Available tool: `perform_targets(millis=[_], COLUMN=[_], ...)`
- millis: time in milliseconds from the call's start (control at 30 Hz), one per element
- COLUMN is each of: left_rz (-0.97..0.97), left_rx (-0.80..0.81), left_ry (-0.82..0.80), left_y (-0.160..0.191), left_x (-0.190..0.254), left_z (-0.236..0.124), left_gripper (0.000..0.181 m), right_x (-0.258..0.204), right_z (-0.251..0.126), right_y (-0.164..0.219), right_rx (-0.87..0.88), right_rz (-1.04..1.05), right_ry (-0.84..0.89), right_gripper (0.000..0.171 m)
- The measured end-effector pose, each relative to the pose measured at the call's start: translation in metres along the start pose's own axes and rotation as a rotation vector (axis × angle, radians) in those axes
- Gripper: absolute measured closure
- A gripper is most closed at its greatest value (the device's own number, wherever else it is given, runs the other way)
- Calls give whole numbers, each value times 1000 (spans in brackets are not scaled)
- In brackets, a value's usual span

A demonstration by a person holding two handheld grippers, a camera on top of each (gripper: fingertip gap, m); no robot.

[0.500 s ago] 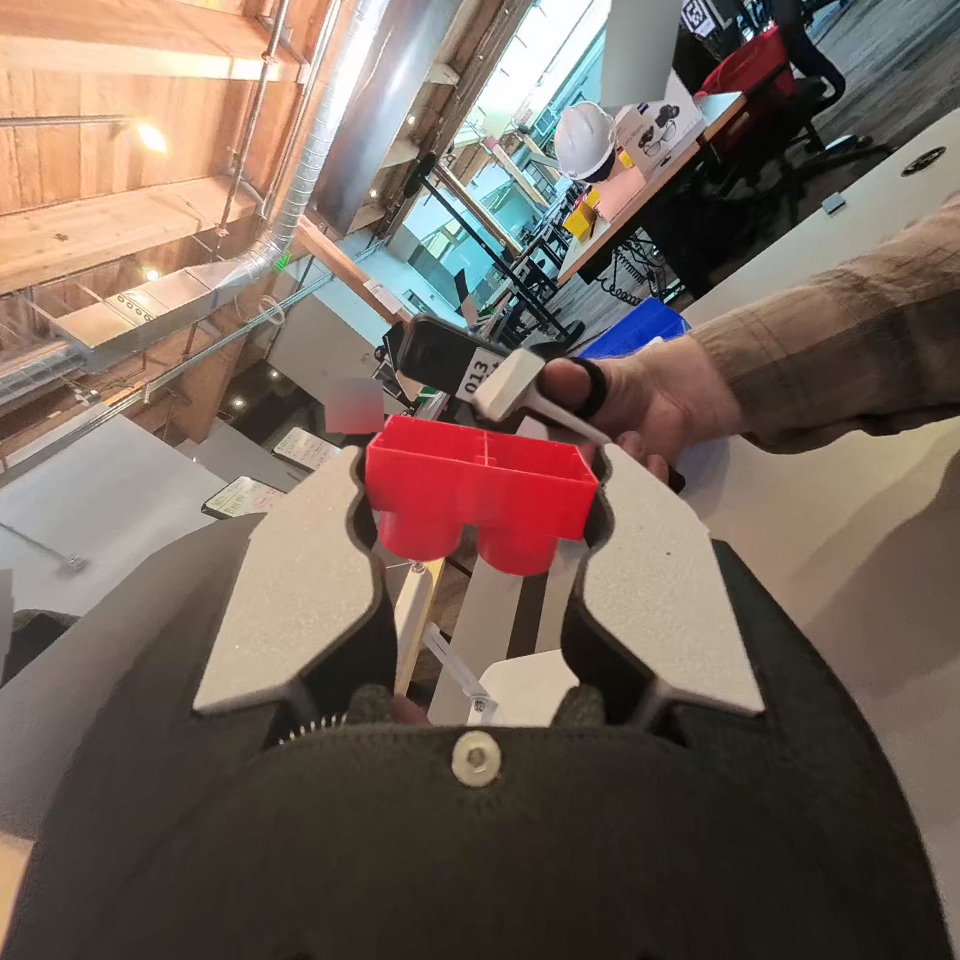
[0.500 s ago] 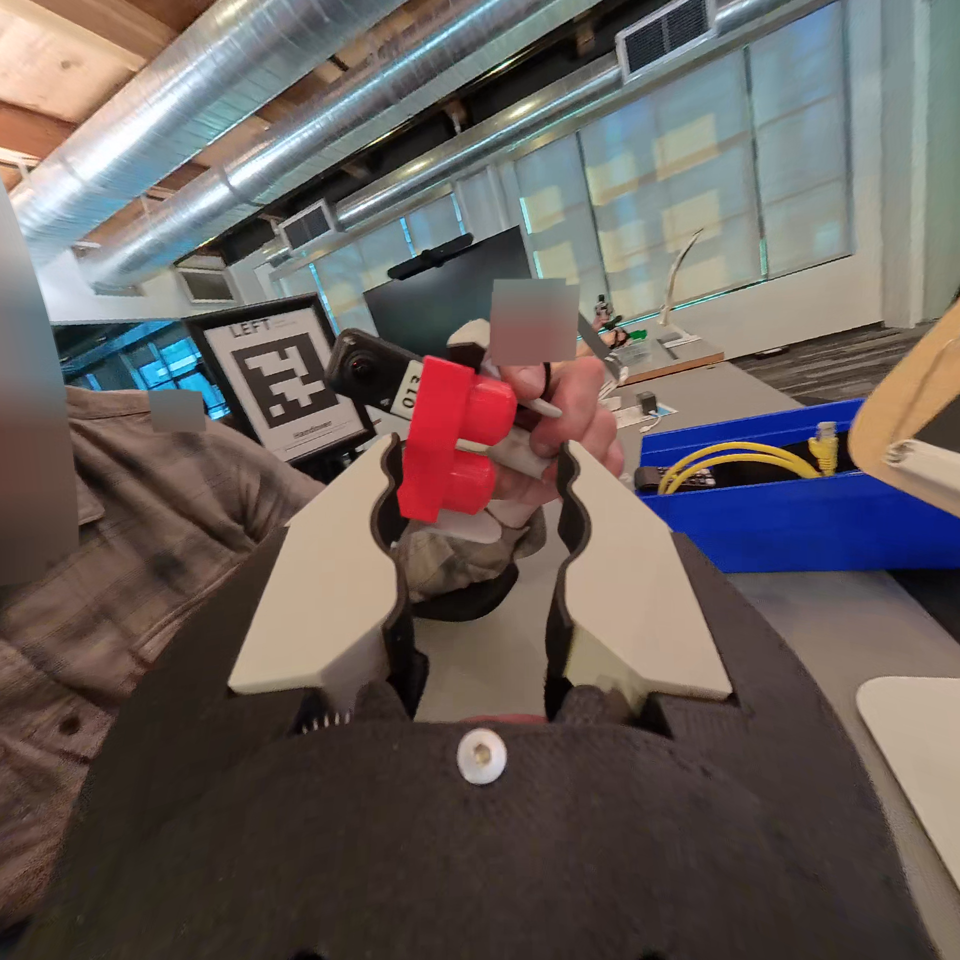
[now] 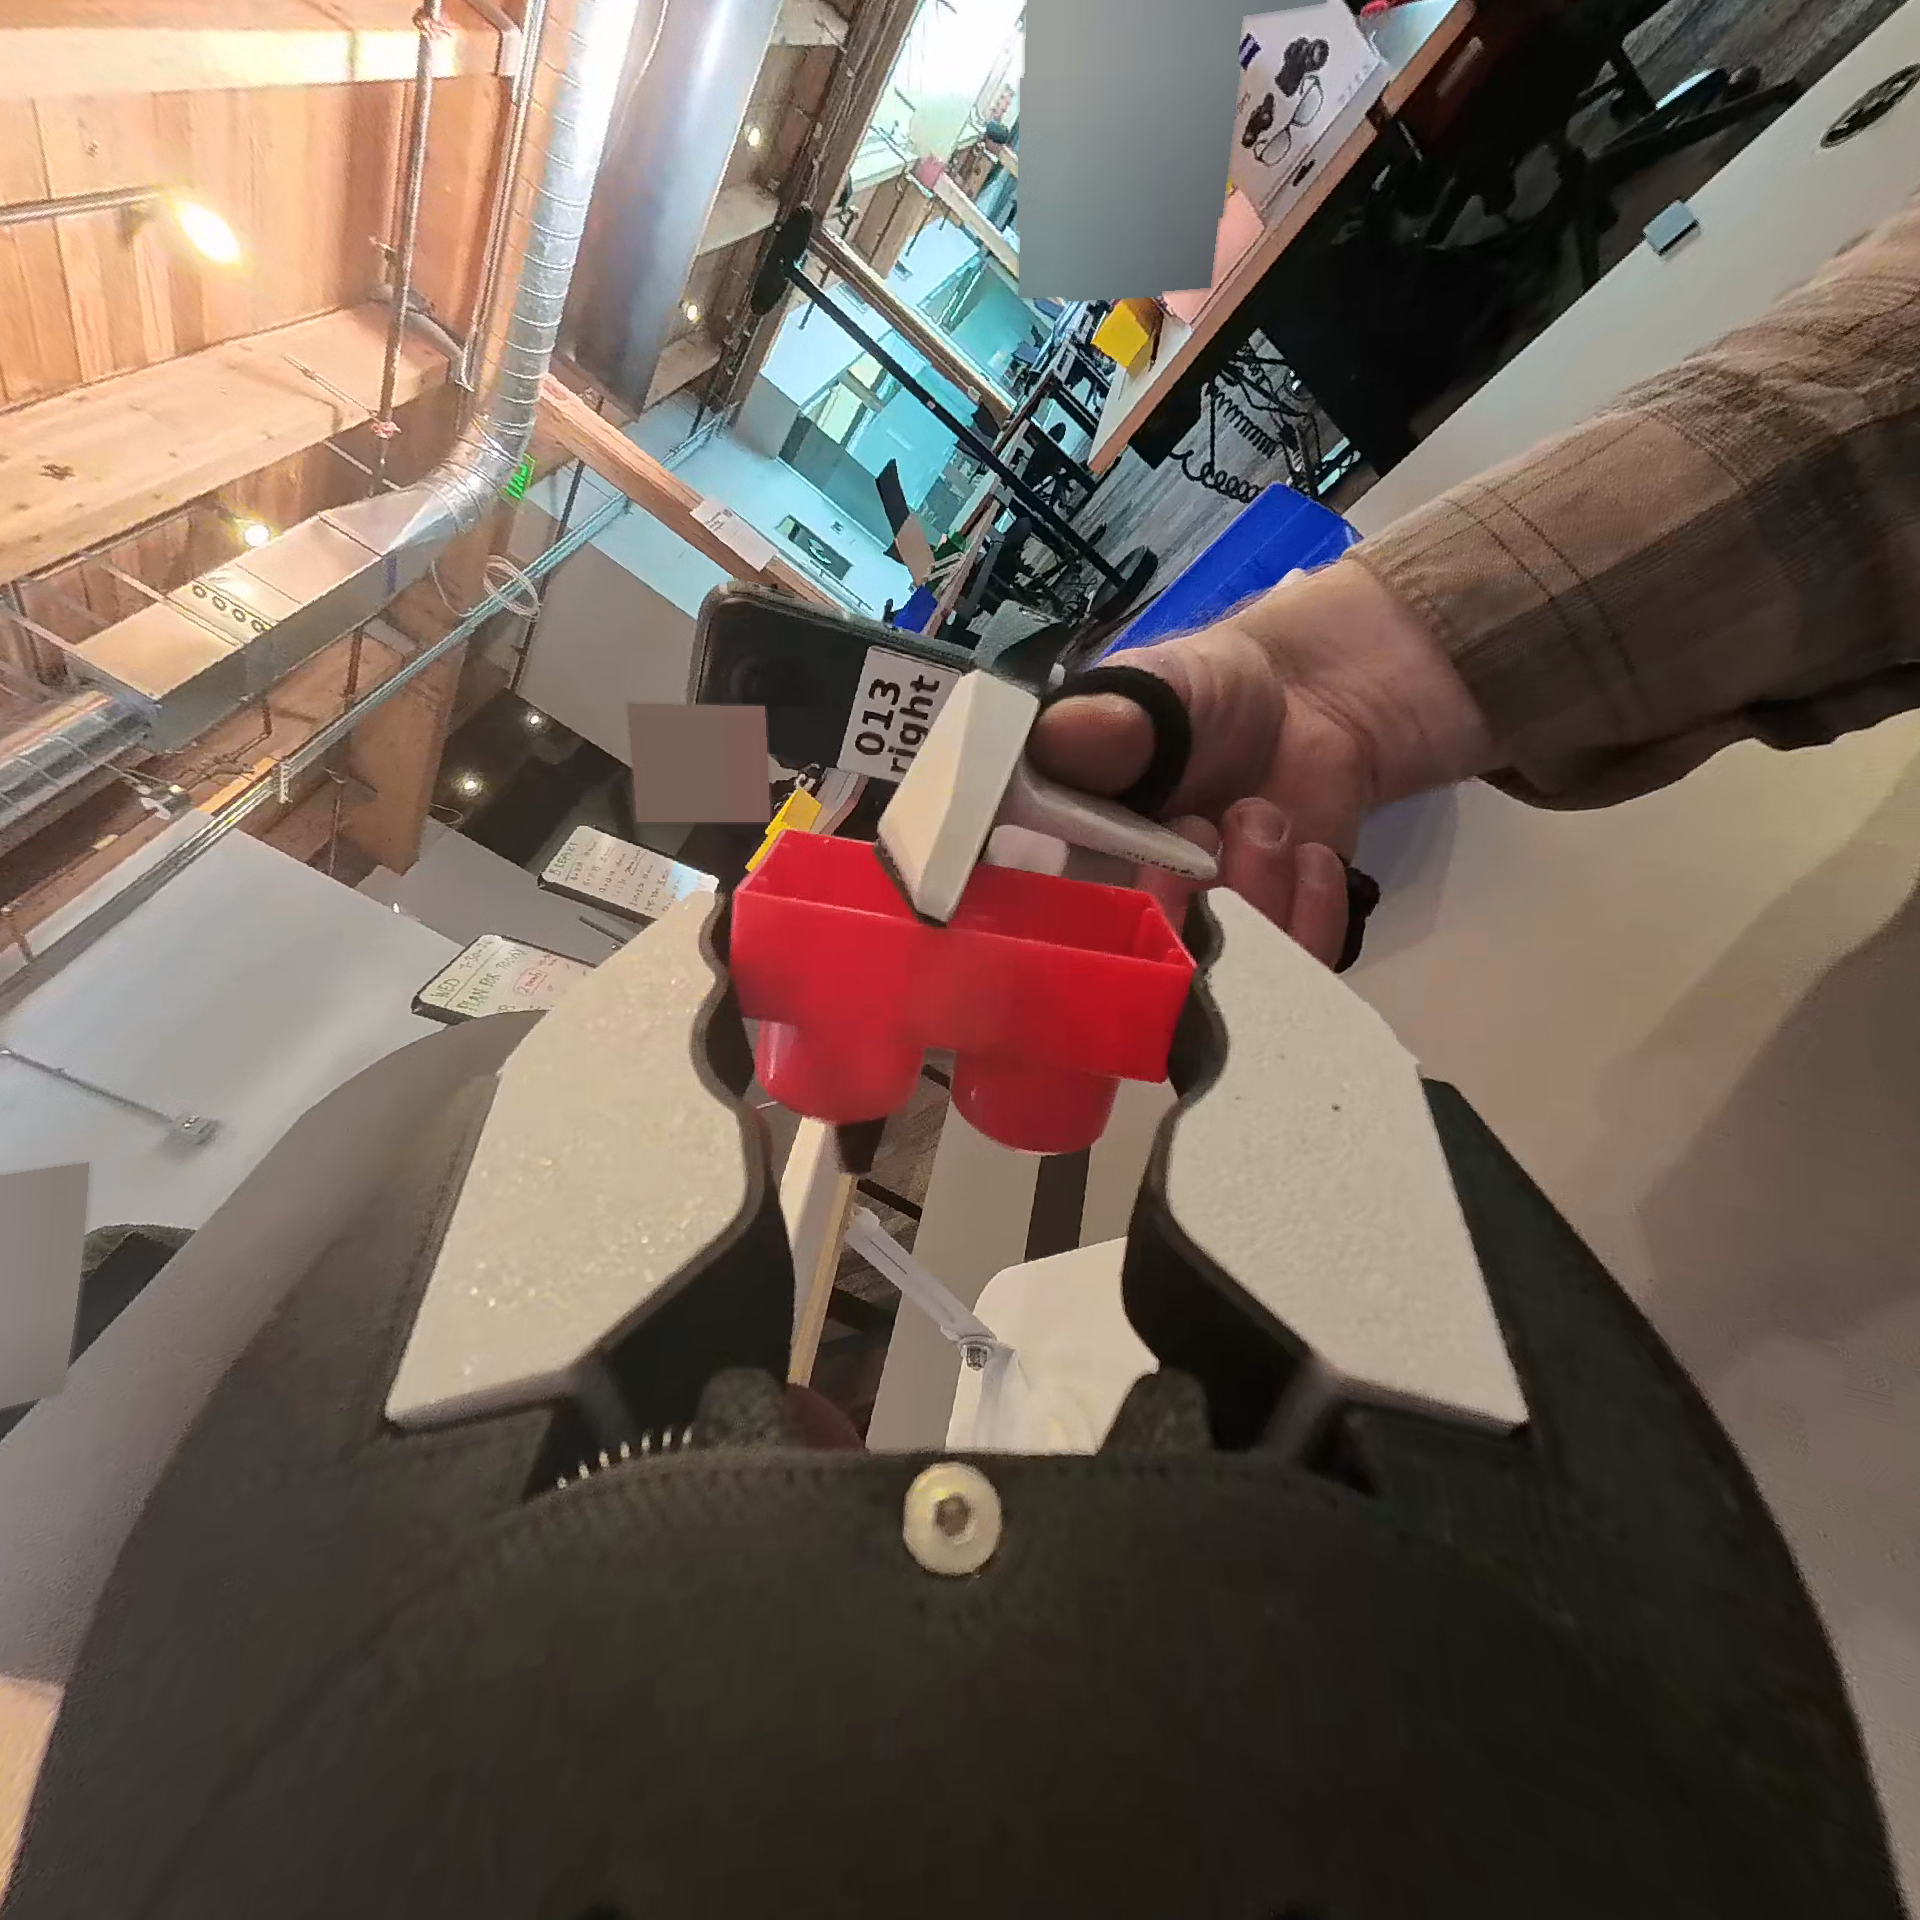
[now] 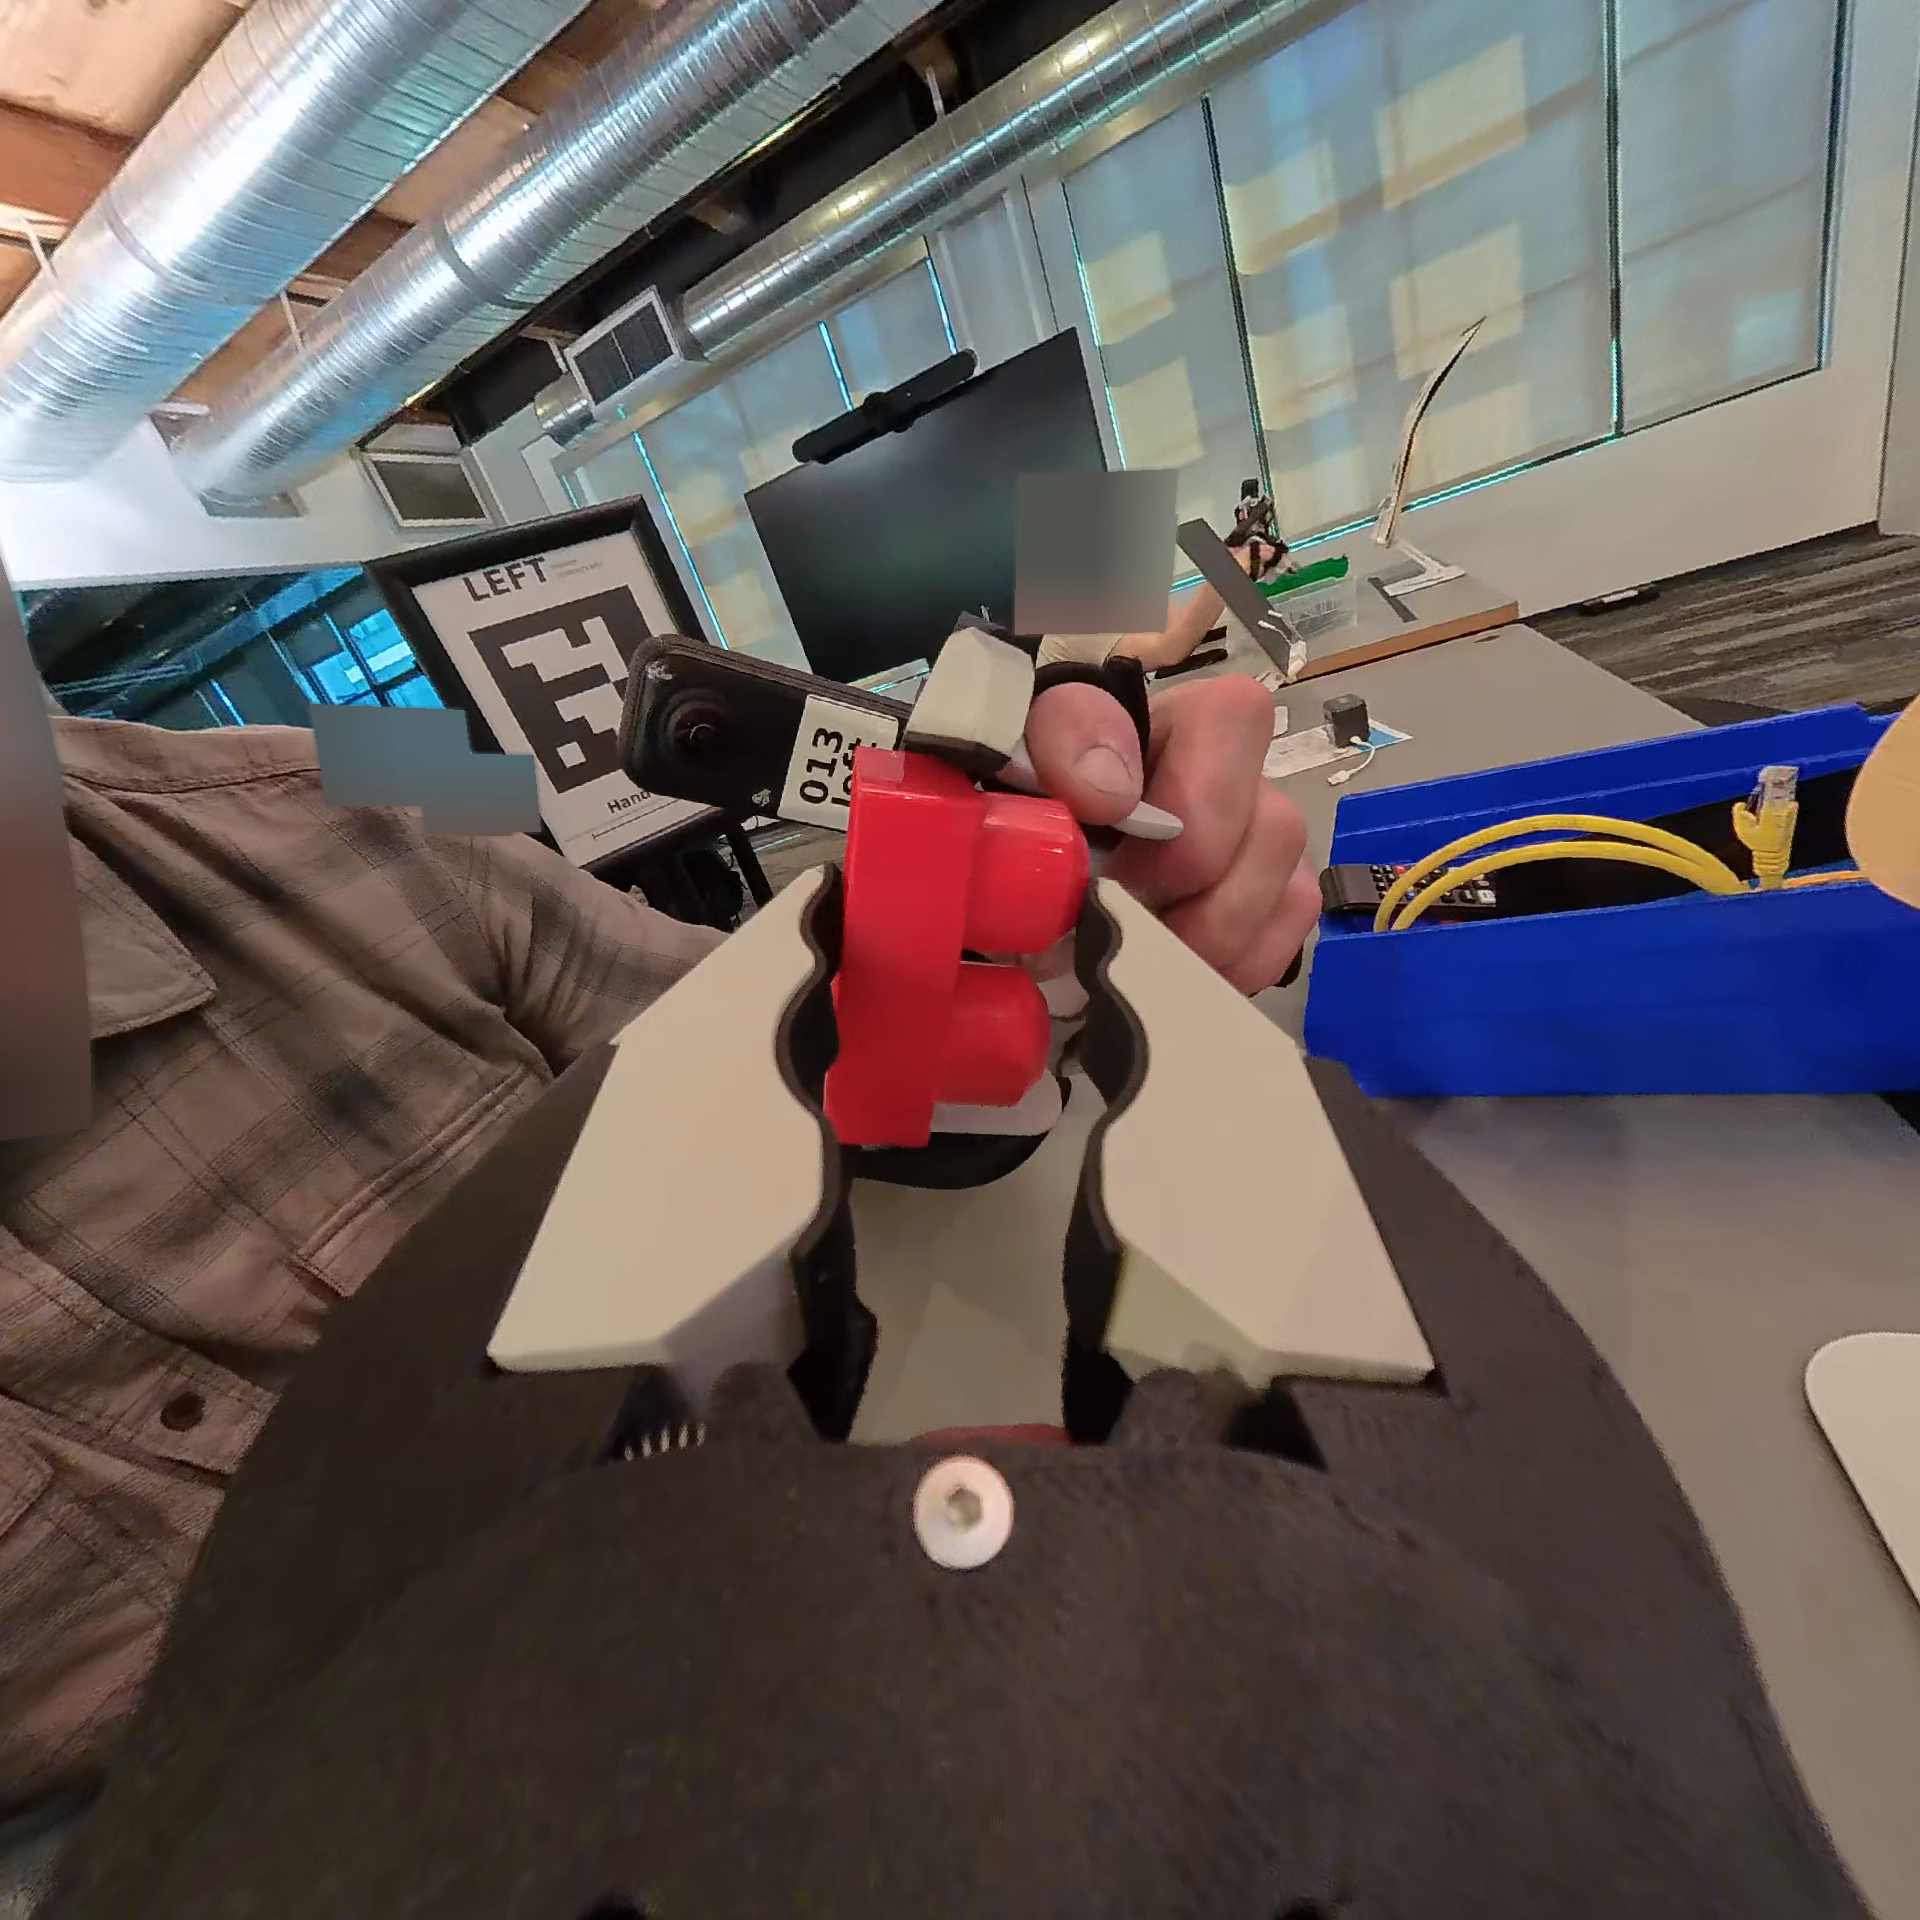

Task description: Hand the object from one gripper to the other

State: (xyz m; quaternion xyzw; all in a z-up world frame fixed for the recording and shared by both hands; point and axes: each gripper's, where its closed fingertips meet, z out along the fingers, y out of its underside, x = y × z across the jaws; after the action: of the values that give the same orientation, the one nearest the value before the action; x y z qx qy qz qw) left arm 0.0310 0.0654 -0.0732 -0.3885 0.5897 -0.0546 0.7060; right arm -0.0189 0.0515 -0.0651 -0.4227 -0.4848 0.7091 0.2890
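The red block (image 3: 961, 982), a hollow box with two round studs, was held in the air between the two tools, off the white table (image 3: 1558, 935). The left gripper (image 3: 961, 997) pinched it by its two short end walls, studs pointing back toward the camera and the open side facing away. In the right wrist view the right gripper (image 4: 961, 997) had its jaws spread around the same block: the left finger lay at the flat box edge, the right finger (image 4: 1226, 1122) just beside the studs with a thin gap showing, so contact there could not be told. A blue bin (image 4: 1558, 997) holding a yellow cable (image 4: 1538, 842) sat on the table near the grippers' right side.
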Motion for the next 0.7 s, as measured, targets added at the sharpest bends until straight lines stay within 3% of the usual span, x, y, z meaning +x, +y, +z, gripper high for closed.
perform_targets(millis=[467,600,700], left_rz=[-3,-83,-264], left_rx=[-53,-60,-44], left_ry=[-68,-107,-112], left_y=[11,14,20], left_x=[-11,-22,-30], left_z=[-1,-1,-1], left_gripper=[96,86,83], right_x=[14,21,22], right_z=[-6,-16,-22], right_y=[-12,-23,-36], right_rx=[51,92,144], right_rz=[-30,-83,-167], right_ry=[102,181,237], right_gripper=[131,131,131])
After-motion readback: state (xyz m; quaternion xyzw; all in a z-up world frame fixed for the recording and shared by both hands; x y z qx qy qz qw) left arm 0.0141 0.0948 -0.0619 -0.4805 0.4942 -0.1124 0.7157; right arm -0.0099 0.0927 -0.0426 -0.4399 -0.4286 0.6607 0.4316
